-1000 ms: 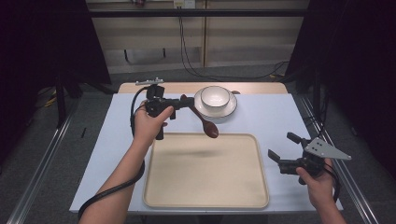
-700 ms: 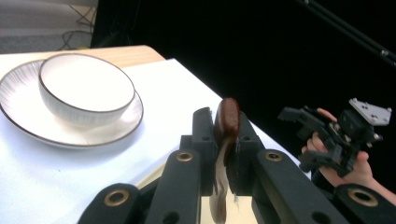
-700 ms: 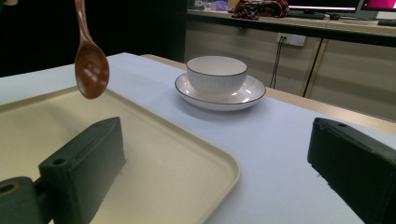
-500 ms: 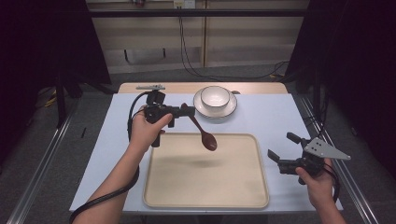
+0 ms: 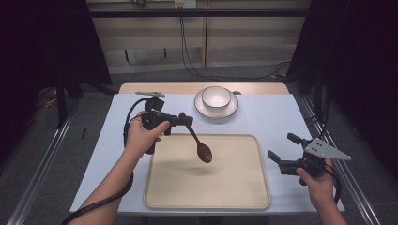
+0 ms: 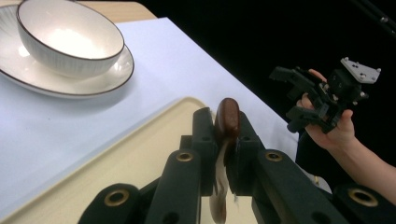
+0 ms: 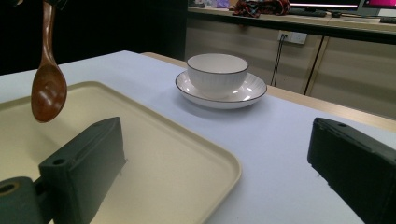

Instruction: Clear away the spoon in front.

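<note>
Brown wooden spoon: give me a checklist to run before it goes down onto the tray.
1. Left gripper jaws shut on the brown wooden spoon: ok.
2. Spoon's bowl hangs above the beige rectangular tray, clear of it: ok.
3. Tray bare beneath the spoon: ok.
4. White bowl on its white saucer, beyond the tray: ok.
5. Right gripper open, off to the tray's side: ok.

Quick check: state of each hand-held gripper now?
Left hand-held gripper: shut on the brown wooden spoon, above the beige tray.
Right hand-held gripper: open, holding nothing.
</note>
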A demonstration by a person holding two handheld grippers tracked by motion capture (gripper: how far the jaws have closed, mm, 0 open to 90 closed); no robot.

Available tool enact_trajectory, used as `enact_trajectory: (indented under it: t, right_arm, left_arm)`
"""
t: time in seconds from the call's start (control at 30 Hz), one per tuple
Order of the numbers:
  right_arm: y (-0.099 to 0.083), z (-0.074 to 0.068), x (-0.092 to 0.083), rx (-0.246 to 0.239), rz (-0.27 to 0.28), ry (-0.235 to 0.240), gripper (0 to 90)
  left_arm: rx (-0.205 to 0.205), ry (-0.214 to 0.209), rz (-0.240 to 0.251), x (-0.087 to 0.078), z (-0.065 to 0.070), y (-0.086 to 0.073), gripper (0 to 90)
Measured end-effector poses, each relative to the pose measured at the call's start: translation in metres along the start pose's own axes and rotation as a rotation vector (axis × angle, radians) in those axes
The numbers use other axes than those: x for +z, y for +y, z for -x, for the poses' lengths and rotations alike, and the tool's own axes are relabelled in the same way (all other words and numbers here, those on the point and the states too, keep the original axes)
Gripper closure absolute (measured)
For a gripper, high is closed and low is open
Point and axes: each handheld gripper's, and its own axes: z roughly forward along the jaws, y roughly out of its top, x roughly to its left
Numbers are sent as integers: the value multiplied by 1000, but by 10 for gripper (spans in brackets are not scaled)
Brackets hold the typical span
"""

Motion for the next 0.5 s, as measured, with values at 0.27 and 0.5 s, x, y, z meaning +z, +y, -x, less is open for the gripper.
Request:
enact_trajectory:
  t: [0.27,0.5]
  right_arm:
    - [0,1,-1,-2,1,1,33]
    - [0,1,-1,-3,-6,-2,33]
  left_arm:
    - [12,6,-14,0,-1,-5,838]
    - [5,6,-32,2,0,-9,838]
